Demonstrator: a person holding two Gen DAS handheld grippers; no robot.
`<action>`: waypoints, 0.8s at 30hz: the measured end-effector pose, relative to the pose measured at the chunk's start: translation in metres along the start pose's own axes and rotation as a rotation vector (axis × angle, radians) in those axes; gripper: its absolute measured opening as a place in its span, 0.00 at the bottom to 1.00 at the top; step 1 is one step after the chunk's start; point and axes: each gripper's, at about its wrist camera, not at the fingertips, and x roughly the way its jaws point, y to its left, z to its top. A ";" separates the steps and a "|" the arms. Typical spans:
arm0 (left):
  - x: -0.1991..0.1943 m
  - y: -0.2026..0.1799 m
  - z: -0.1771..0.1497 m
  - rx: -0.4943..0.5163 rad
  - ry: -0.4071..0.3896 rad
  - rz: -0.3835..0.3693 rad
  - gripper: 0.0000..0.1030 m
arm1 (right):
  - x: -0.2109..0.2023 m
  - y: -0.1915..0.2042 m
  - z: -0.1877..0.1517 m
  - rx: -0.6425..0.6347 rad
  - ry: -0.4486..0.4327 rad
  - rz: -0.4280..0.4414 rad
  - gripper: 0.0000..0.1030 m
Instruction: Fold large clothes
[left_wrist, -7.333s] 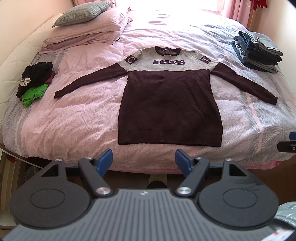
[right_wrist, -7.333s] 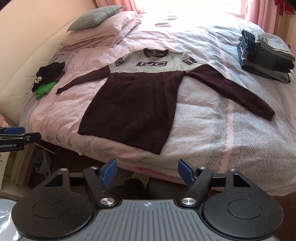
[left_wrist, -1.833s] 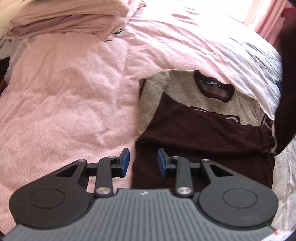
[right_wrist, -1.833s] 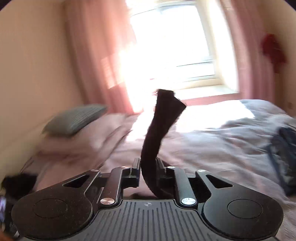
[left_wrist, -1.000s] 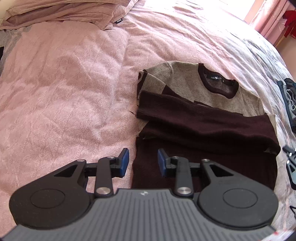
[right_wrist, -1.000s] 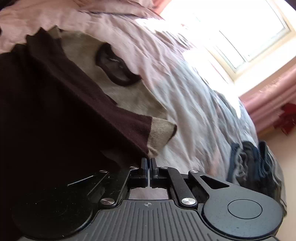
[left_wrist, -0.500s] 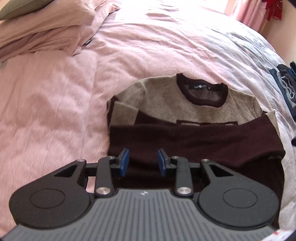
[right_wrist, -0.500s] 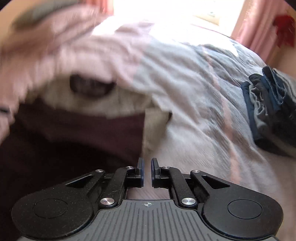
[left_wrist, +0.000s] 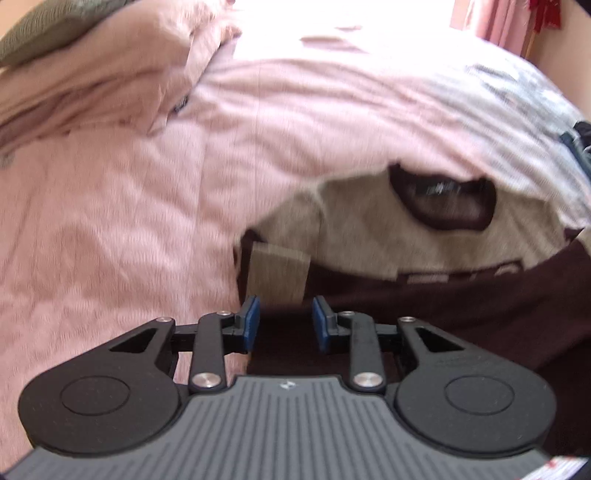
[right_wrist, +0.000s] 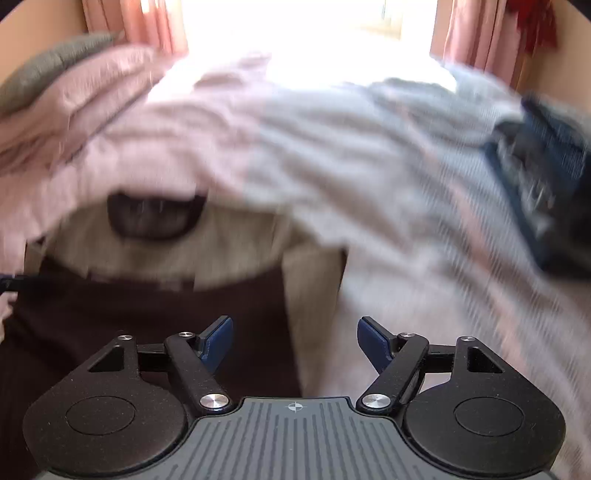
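Pillows (left_wrist: 92, 85) stacked at the far left of the bed (left_wrist: 110, 221), pink cover rumpled. Left tool (left_wrist: 283, 323) hovers over the left edge of the sweater (left_wrist: 369, 236), jaws narrowly apart and closing a little, nothing clamped between the blue pads; dark knit shows in the gap below. Sweater lies flat mid-bed, grey yoke and dark collar up, both dark sleeves folded across the chest, a grey cuff (left_wrist: 277, 275) just ahead of the left tool. Right tool (right_wrist: 294, 343) sits over the sweater's right edge, jaws opening wide, nothing in them; the folded sleeve edge lies between and below them. Folded jeans (right_wrist: 543, 177) far right, well apart. Judgement: knit is soft, limp, fairly weighty, will sag and stretch if pinched at one spot; likely best taken at both bottom hem corners together, through all layers, so sleeves stay tucked.
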 end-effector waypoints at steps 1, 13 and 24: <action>0.002 -0.001 0.005 0.011 -0.014 -0.009 0.25 | -0.002 0.002 0.009 -0.006 -0.043 0.002 0.59; 0.041 0.005 0.008 0.021 0.008 0.015 0.26 | 0.055 -0.014 0.028 0.105 0.056 -0.015 0.14; -0.046 -0.034 -0.107 0.135 0.119 -0.148 0.25 | -0.044 0.083 -0.066 -0.034 0.091 -0.004 0.38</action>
